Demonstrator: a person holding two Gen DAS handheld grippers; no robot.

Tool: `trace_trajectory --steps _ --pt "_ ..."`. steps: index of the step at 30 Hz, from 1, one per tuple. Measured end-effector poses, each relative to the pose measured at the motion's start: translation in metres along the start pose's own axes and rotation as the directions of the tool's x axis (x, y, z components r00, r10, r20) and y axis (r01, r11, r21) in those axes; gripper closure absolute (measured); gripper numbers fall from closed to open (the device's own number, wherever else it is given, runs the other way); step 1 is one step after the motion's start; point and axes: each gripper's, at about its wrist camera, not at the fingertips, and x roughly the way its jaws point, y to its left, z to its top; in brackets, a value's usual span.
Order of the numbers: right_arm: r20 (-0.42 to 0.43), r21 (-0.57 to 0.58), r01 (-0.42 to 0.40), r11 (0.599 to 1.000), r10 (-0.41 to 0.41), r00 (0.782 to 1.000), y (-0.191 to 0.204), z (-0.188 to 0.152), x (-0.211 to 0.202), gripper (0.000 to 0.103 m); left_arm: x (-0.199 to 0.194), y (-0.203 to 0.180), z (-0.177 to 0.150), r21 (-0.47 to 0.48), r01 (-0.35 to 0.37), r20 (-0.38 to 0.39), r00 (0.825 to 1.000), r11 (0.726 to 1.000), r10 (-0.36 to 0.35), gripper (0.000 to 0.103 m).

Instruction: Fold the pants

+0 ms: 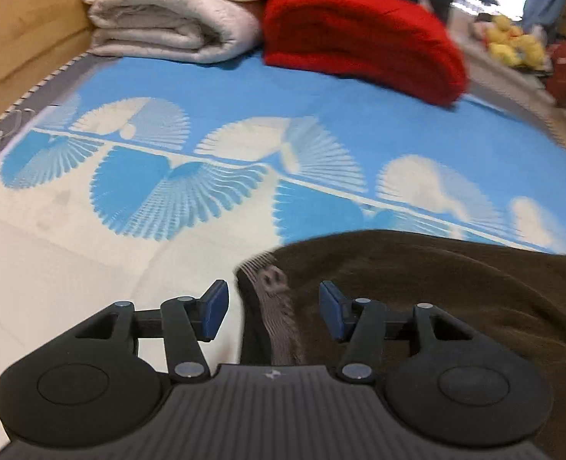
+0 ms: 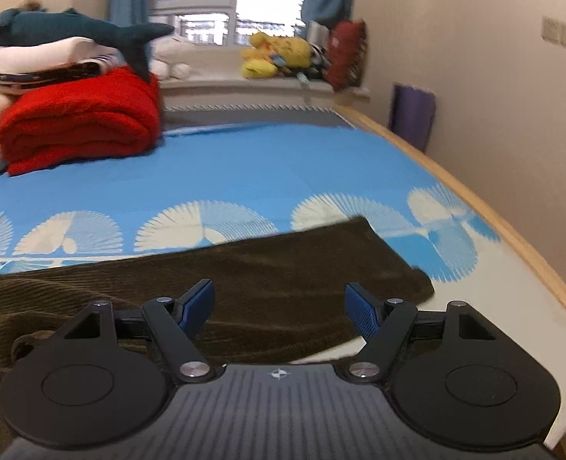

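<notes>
No readable text anywhere — only a small star-like emblem on each gripper body, wordless.

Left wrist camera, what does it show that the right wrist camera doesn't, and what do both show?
Only the left wrist view shows the pants' waistband, between the open left gripper fingers. Only the right wrist view shows the leg hem, the window, a plush shark, and the open right gripper. Both show the brown pants, the blue bedsheet and the red blanket.
</notes>
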Motion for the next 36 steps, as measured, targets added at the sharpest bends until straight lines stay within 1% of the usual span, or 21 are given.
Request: trace_trajectory --steps 2,3,4,5,6,8,10,11,12,15,17,18,20,22,24,29,31,33,34,35,36 --pt "0.034 -0.024 -0.023 0.999 0.024 0.999 0.004 0.001 -0.009 0.027 -0.015 0.001 -0.007 0.03 0.017 0.0 1.0 0.999 -0.017 0.04" --pt "0.049 -0.026 -0.038 0.999 0.039 0.998 0.005 0.002 -0.014 0.027 -0.031 0.002 -0.019 0.07 0.024 0.003 1.0 0.997 -0.025 0.035" --pt "0.063 -0.025 -0.053 0.998 0.055 0.997 0.004 0.004 -0.018 0.027 -0.046 0.005 -0.038 0.101 0.041 0.004 0.999 0.994 -0.042 0.034" --pt "0.074 -0.025 -0.072 0.997 0.073 0.995 0.003 0.006 -0.024 0.027 -0.052 0.008 -0.044 0.102 0.046 0.004 0.999 0.994 -0.047 0.031" --pt "0.085 -0.027 -0.086 0.996 0.088 0.993 0.001 0.007 -0.029 0.027 -0.057 0.014 -0.068 0.101 0.091 -0.015 0.996 0.991 -0.09 0.03" --pt "0.117 -0.044 -0.106 0.993 0.111 0.987 -0.007 0.007 -0.043 0.027 -0.052 0.018 -0.085 0.1 0.111 -0.039 0.993 0.989 -0.108 0.03" --pt "0.145 -0.052 -0.098 0.994 0.105 0.984 -0.019 0.004 -0.055 0.026 -0.032 0.024 -0.113 0.082 0.094 -0.109 0.99 0.992 -0.085 0.03" --pt "0.151 -0.045 -0.09 0.995 0.096 0.984 -0.026 0.001 -0.06 0.026 -0.026 0.025 -0.119 0.085 0.091 -0.143 0.987 0.992 -0.078 0.03" --pt "0.149 -0.028 -0.08 0.996 0.084 0.985 -0.035 -0.004 -0.063 0.026 -0.014 0.026 -0.124 0.102 0.089 -0.219 0.974 0.991 -0.065 0.03" --pt "0.104 0.056 -0.052 0.997 0.046 0.993 -0.063 -0.019 -0.065 0.026 -0.007 0.028 -0.127 0.089 0.085 -0.223 0.973 0.992 -0.063 0.029" --pt "0.107 0.115 -0.036 0.993 0.023 0.994 -0.08 -0.026 -0.067 0.026 0.002 0.031 -0.128 0.061 0.093 -0.265 0.961 0.994 -0.074 0.029" --pt "0.106 0.135 -0.031 0.99 0.016 0.994 -0.086 -0.03 -0.067 0.025 0.007 0.032 -0.13 0.044 0.099 -0.295 0.952 0.994 -0.082 0.029" --pt "0.072 0.149 -0.01 0.989 -0.001 0.997 -0.095 -0.042 -0.06 0.025 0.015 0.031 -0.134 0.041 0.101 -0.326 0.942 0.994 -0.082 0.029" --pt "0.064 0.15 0.02 0.988 -0.03 0.998 -0.102 -0.055 -0.054 0.026 0.021 0.022 -0.14 0.077 0.085 -0.364 0.93 0.993 -0.051 0.029" --pt "0.005 0.151 0.031 0.988 -0.032 0.999 -0.105 -0.061 -0.043 0.026 0.027 0.01 -0.147 0.131 0.055 -0.393 0.92 0.99 0.001 0.029" --pt "-0.011 0.172 0.032 0.985 -0.03 0.999 -0.112 -0.074 -0.038 0.026 0.025 0.002 -0.153 0.182 0.044 -0.384 0.923 0.982 0.029 0.029" --pt "-0.017 0.176 0.035 0.984 -0.032 0.999 -0.114 -0.075 -0.038 0.026 0.025 0.004 -0.153 0.183 0.034 -0.376 0.926 0.983 0.037 0.039" --pt "-0.014 0.171 0.042 0.984 -0.04 0.999 -0.114 -0.075 -0.037 0.026 0.02 0.007 -0.154 0.205 0.033 -0.355 0.934 0.978 0.042 0.056" --pt "-0.019 0.17 0.043 0.985 -0.04 0.999 -0.114 -0.076 -0.036 0.026 0.018 0.007 -0.154 0.206 0.034 -0.353 0.935 0.978 0.042 0.062" --pt "-0.024 0.167 0.047 0.985 -0.044 0.999 -0.113 -0.075 -0.034 0.026 0.015 0.007 -0.153 0.214 0.034 -0.342 0.939 0.976 0.042 0.078" --pt "-0.026 0.164 0.052 0.985 -0.048 0.998 -0.113 -0.075 -0.034 0.026 0.008 0.007 -0.154 0.243 0.028 -0.316 0.947 0.97 0.051 0.079"
